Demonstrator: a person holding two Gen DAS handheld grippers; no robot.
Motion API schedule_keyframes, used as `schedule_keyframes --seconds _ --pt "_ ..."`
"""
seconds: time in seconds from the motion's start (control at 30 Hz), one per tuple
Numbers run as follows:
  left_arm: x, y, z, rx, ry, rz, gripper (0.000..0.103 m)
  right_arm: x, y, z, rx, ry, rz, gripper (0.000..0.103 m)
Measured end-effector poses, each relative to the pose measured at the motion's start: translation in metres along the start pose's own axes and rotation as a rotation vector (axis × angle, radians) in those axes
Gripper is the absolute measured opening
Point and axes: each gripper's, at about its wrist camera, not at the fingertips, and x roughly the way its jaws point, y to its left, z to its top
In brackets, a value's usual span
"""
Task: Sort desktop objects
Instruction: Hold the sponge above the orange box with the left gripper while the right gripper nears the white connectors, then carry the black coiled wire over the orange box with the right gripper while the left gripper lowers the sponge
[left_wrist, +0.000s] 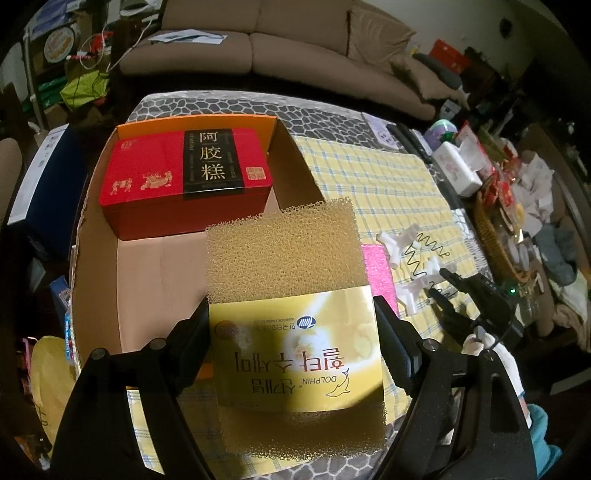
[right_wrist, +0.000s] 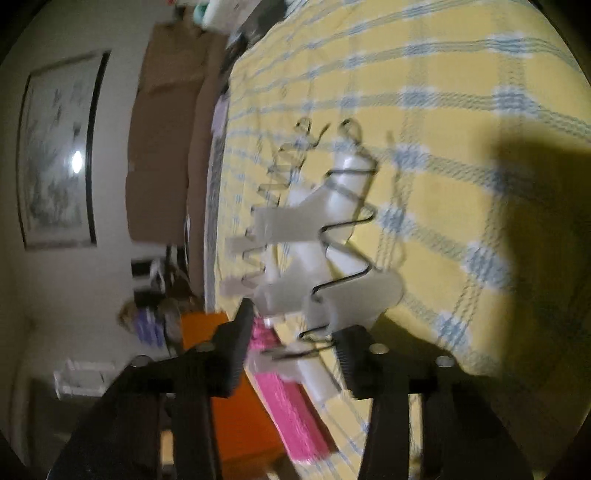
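The soft, light sponge pad (left_wrist: 295, 288) is pinched by its paper sleeve in the left claw (left_wrist: 291, 343); the right claw (right_wrist: 291, 354) is spread around a springy wire coil (right_wrist: 343, 236).

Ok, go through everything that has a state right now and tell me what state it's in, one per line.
Left gripper: jaws shut on yellow mesh sponge.
Yellow mesh sponge in its paper sleeve: held above the box.
Open cardboard box: holds the red tin.
Red rectangular tin: lid closed.
Right gripper: jaws open around white plastic connectors.
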Motion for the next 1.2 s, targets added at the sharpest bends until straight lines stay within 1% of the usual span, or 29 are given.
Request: schedule_keyframes --seconds 0.03,0.07,0.17,0.27,0.43,0.6,0.77,0.83,0.87,0.93,1.0,1.2 --pt "0.000 0.001 0.000 -0.001 -0.001 -0.002 0.079 -0.002 0.002 0.001 -0.002 -0.021 -0.003 0.033" --pt "-0.001 0.001 0.000 -0.002 -0.002 -0.005 0.079 -0.006 0.005 0.003 -0.016 -0.048 -0.004 0.024" --pt "-0.003 0.001 0.001 -0.002 -0.004 -0.011 0.079 -0.020 0.016 0.001 -0.037 -0.098 0.023 0.024" --pt "-0.008 0.002 0.002 -0.003 -0.012 -0.011 0.079 -0.024 0.033 -0.005 -0.076 -0.082 0.045 0.023" --pt "-0.023 0.009 0.002 -0.021 -0.032 -0.015 0.079 -0.041 0.063 -0.008 -0.229 -0.115 0.058 0.018" --pt "-0.044 0.018 0.004 -0.038 -0.054 -0.012 0.079 -0.053 0.108 -0.007 -0.406 -0.108 0.070 0.016" --pt "-0.060 0.033 0.009 -0.058 -0.064 0.015 0.079 -0.057 0.148 -0.012 -0.521 -0.065 0.108 0.015" --pt "-0.065 0.038 0.010 -0.061 -0.068 0.028 0.079 -0.055 0.160 -0.015 -0.536 -0.046 0.133 0.015" --pt "-0.068 0.040 0.010 -0.062 -0.070 0.033 0.079 -0.053 0.168 -0.017 -0.537 -0.022 0.161 0.015" --pt "-0.071 0.044 0.010 -0.063 -0.071 0.042 0.079 -0.050 0.179 -0.020 -0.547 0.005 0.184 0.015" --pt "-0.072 0.048 0.010 -0.065 -0.070 0.051 0.079 -0.050 0.190 -0.029 -0.572 0.030 0.216 0.015" --pt "-0.070 0.059 0.013 -0.063 -0.058 0.103 0.079 -0.038 0.227 -0.061 -0.642 0.107 0.275 0.015"
